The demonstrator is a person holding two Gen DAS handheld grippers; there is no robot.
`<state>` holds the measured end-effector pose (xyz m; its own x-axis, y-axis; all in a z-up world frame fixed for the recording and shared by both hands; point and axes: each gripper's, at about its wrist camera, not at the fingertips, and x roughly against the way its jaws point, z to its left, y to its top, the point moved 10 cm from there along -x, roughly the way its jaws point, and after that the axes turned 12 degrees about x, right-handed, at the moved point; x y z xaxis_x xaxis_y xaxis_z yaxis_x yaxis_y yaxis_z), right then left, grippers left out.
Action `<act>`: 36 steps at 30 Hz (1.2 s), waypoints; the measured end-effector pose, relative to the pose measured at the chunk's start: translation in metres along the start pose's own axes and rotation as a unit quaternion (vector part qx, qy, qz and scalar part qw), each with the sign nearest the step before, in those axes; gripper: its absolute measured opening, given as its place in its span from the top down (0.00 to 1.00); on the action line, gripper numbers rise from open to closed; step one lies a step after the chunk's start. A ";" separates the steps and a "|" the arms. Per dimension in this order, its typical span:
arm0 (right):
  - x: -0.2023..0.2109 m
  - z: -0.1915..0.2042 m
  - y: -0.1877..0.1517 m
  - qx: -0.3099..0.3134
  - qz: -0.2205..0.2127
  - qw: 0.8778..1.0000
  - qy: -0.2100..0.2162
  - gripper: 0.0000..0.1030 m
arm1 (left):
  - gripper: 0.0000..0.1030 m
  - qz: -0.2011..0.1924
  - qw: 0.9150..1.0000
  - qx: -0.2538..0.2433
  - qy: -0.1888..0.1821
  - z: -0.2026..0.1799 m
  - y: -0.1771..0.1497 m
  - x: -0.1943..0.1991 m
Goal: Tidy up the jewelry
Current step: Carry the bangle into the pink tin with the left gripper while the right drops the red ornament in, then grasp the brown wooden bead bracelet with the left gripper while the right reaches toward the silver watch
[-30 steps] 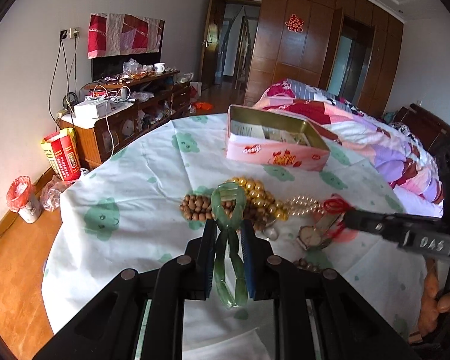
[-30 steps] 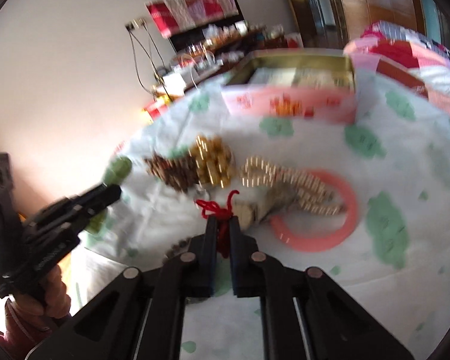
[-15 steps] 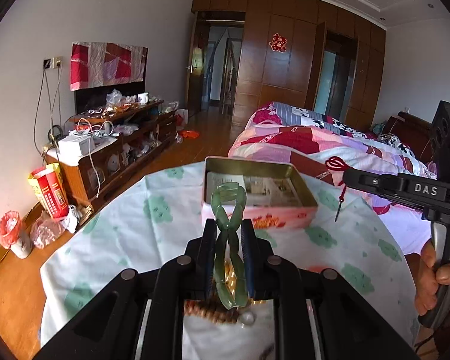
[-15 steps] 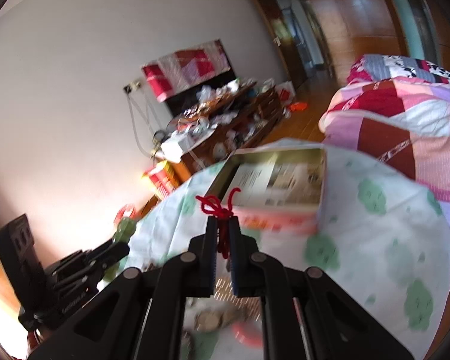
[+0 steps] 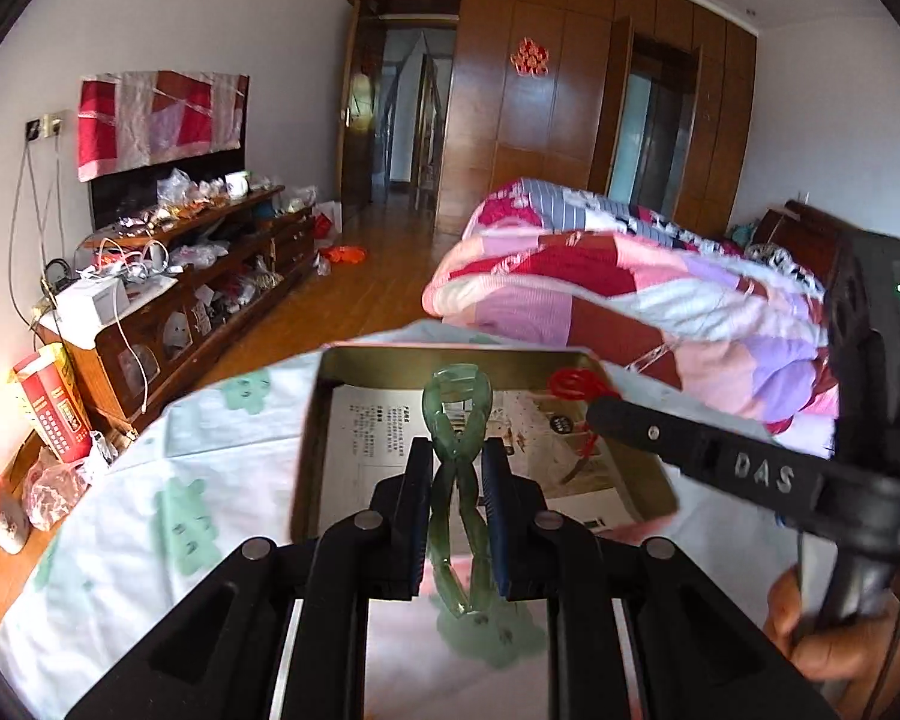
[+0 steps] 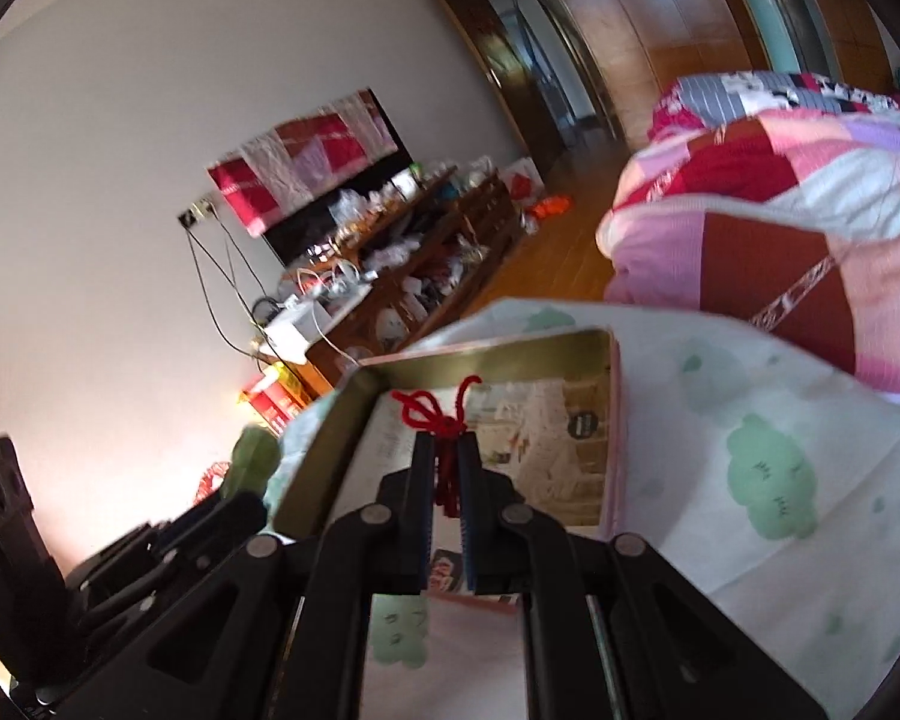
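1. The green jade bracelet [image 5: 455, 468] is pinched between the narrow jaws of the left tool [image 5: 456, 516], its loop sticking out past the tips and now hanging over the open tin box [image 5: 312, 438]. A second ago that same loop sat above the heap of beads and the watch on the table; that heap has dropped out of the left view altogether.
2. The red cord [image 6: 435, 420] is clamped in the right tool [image 6: 447, 498], whose jaws are closed tight on it (whatever dangles below is hidden by the tool itself). It too has travelled from the jewelry pile to above the box's printed paper lining [image 6: 546, 456].
3. From the left view the right tool [image 5: 594, 411] reaches across the box's far corner, with the person's hand [image 5: 834, 642] gripping its handle at the right edge.
4. Both pieces have come clear of the table [image 6: 750, 480] with its green-patterned cloth, and both sit over the box, so I'd judge the carry nearly finished; what remains is lowering and letting go inside the walls.
5. The bed [image 5: 630, 282] and cluttered cabinet [image 5: 210, 276] lie beyond.
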<state>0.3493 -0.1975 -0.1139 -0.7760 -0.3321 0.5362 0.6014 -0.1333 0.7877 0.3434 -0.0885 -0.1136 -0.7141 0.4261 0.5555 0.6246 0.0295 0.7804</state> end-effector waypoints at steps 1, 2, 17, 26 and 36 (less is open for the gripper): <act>-0.005 -0.002 -0.003 0.000 0.006 1.000 -0.003 0.90 | 0.84 0.007 1.000 0.001 0.002 0.001 -0.001 -0.007; -0.009 -0.005 -0.005 0.002 0.011 1.000 -0.009 0.90 | 0.84 0.013 1.000 0.002 0.005 0.002 -0.003 -0.012; -0.004 -0.015 -0.011 -0.004 -0.001 1.000 -0.022 0.34 | 0.30 0.010 0.996 -0.037 0.078 0.006 -0.006 -0.031; 0.032 -0.050 0.004 -0.017 -0.065 0.989 -0.132 0.28 | 0.28 -0.015 0.997 -0.007 0.075 0.013 0.012 -0.013; 0.047 -0.061 0.000 -0.009 -0.061 0.980 -0.190 0.28 | 0.28 -0.010 0.995 0.039 0.086 0.027 -0.012 0.036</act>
<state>0.3240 -0.2700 -0.1069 -0.8545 0.0592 0.5160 0.5012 -0.1672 0.8490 0.3183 -0.0486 -0.1108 -0.7660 0.2643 0.5860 0.6276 0.1104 0.7706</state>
